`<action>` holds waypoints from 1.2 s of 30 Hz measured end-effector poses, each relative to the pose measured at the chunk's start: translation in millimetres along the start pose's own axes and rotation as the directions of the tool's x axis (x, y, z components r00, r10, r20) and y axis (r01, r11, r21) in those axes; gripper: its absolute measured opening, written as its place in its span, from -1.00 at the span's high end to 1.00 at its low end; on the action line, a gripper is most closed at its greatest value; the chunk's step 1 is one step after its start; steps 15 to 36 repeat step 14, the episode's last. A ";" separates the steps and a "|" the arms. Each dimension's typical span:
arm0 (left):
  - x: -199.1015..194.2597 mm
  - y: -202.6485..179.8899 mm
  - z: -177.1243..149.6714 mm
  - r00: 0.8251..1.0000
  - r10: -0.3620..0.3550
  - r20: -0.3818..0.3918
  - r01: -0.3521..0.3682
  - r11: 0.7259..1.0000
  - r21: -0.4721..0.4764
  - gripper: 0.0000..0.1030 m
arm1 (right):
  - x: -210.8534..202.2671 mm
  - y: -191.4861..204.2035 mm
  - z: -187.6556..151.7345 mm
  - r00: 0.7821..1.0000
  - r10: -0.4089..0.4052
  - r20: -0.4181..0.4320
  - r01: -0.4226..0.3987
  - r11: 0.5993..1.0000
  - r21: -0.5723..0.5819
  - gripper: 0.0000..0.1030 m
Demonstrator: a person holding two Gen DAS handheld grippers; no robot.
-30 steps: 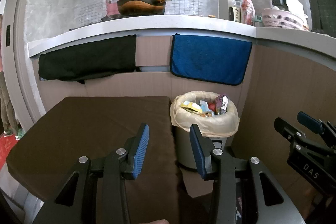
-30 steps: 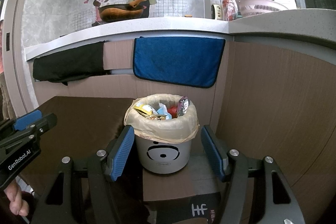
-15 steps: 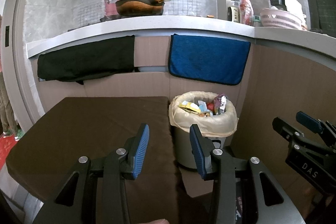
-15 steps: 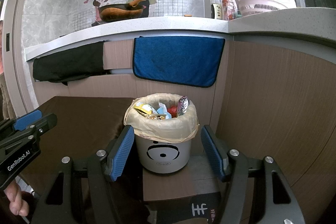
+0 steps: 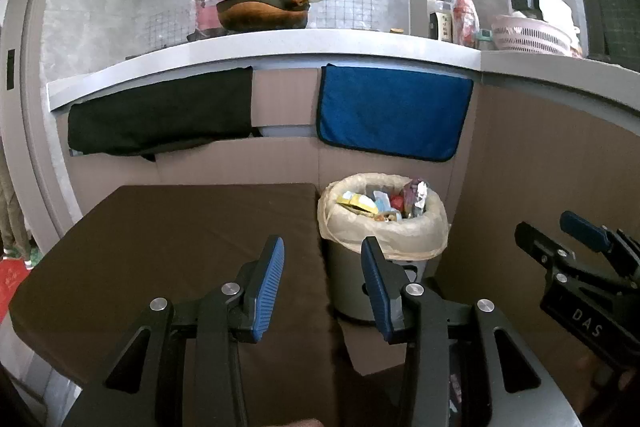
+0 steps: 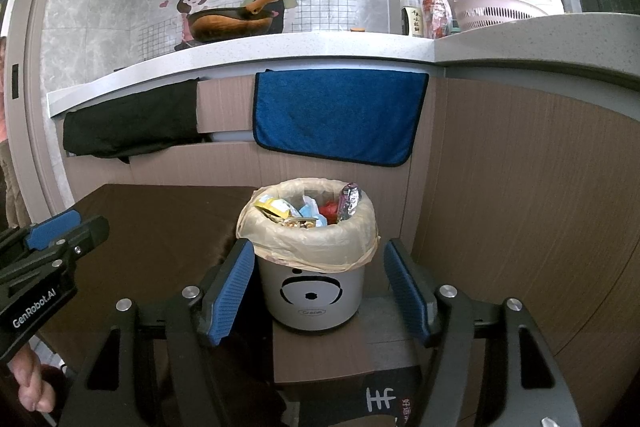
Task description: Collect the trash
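Observation:
A small white trash bin (image 6: 312, 291) with a beige liner stands on a low wooden stand in the corner; it also shows in the left wrist view (image 5: 380, 227). Several wrappers (image 6: 308, 209) fill its top. My right gripper (image 6: 320, 287) is open and empty, its blue pads to either side of the bin, nearer the camera. My left gripper (image 5: 322, 283) is open and empty, over the right edge of the brown table (image 5: 160, 235), left of the bin. Each gripper shows in the other's view, the left (image 6: 44, 247) and the right (image 5: 580, 255).
A black cloth (image 5: 160, 115) and a blue towel (image 5: 392, 115) hang from the grey counter (image 5: 280, 47). A wok (image 5: 264, 11), bottles (image 5: 464, 15) and a pink basket (image 5: 528, 35) stand on it. Wood panels (image 6: 520, 207) wall the corner on the right.
Both views have barely shifted; the bin sits a touch further left in the left wrist view. Both grippers stay open and empty.

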State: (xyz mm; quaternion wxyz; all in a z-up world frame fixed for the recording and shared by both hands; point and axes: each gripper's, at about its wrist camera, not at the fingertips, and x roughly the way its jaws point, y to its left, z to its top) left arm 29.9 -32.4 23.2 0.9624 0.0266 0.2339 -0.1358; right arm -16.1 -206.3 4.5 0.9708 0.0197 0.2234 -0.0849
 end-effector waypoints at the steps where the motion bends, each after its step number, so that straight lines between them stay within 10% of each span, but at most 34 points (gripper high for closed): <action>1: 0.3 -0.4 0.2 1.000 0.000 -0.001 0.000 1.000 0.000 0.19 | -0.4 -0.1 0.2 1.000 0.000 0.000 0.000 1.000 0.000 -0.25; 36: 1.5 3.6 -1.4 1.000 0.006 0.000 -0.006 1.000 -0.002 0.19 | 0.0 0.1 -1.2 1.000 0.003 -0.007 -0.003 1.000 0.008 -0.26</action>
